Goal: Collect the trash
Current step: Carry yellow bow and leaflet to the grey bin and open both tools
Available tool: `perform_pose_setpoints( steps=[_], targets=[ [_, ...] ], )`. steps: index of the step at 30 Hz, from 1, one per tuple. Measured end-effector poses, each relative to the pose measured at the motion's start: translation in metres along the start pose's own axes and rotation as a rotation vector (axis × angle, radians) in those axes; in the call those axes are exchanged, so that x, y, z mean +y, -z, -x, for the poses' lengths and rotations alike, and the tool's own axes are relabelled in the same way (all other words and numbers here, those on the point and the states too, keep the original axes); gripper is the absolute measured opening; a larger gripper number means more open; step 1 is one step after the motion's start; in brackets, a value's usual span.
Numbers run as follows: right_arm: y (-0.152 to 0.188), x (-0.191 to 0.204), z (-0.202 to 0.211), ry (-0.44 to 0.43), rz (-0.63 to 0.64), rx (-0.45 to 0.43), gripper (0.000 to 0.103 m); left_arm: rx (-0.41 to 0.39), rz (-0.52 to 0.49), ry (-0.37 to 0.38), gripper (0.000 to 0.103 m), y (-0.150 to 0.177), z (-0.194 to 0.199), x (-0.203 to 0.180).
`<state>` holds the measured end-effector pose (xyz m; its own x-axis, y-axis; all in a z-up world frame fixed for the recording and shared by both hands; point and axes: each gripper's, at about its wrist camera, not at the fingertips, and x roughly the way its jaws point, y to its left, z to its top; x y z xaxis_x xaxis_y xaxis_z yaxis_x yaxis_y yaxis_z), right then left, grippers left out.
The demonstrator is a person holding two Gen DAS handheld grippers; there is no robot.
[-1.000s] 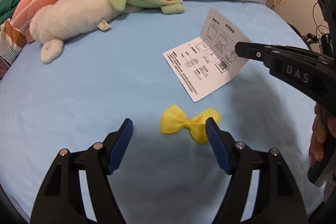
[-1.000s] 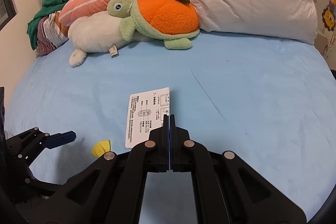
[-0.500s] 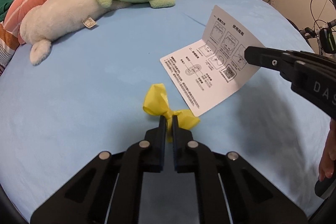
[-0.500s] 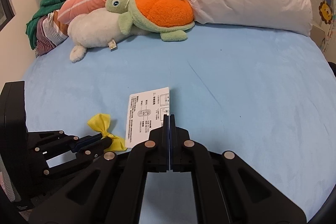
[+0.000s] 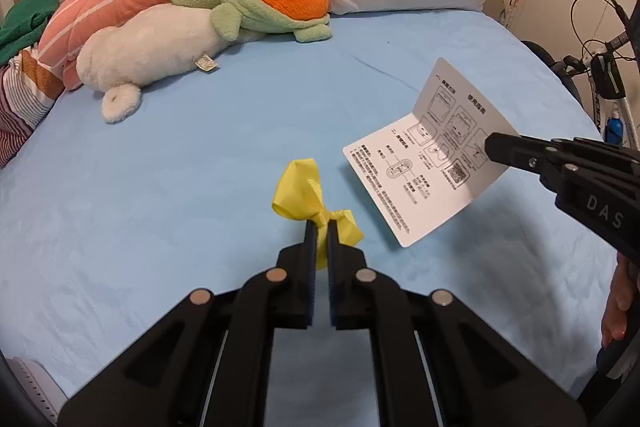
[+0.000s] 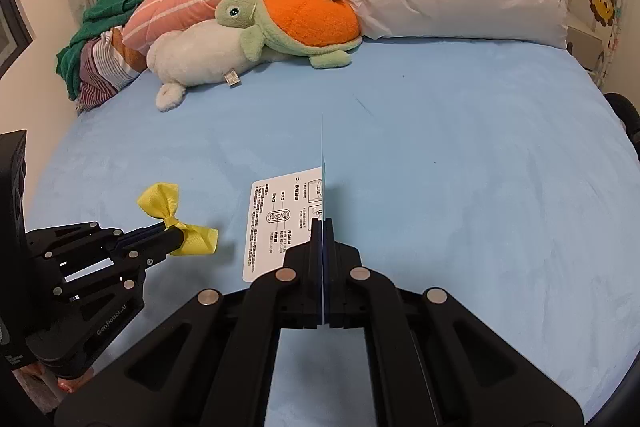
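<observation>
Lifted off bed: yellow bow (image 5: 311,202) pinched in left gripper (image 5: 320,227).

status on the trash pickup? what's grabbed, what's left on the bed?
Done: no loose trash shows on the blue sheet.
In hand: the left tongs are shut on the yellow ribbon bow, and the right tongs are shut on the folded instruction leaflet. Both pieces look clear of the sheet.
Left: dropping both off; no bin is in view. The plush toys and pillows aren't trash.
</observation>
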<state>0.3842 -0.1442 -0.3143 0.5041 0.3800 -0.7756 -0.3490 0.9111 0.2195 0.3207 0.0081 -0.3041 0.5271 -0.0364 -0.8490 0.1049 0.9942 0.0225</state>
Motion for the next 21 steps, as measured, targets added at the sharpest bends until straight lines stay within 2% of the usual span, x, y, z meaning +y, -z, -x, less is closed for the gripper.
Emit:
perform_pose_setpoints(
  steps=[8,21],
  targets=[
    [0.017,0.031,0.051,-0.018,0.032,-0.032,0.0,-0.018,0.022,-0.043,0.006,0.031,0.061,0.014],
    [0.042,0.109,0.128,-0.083,0.132,-0.106,0.0,-0.063,0.15,-0.139,0.006,0.096,0.163,0.072]
  ],
)
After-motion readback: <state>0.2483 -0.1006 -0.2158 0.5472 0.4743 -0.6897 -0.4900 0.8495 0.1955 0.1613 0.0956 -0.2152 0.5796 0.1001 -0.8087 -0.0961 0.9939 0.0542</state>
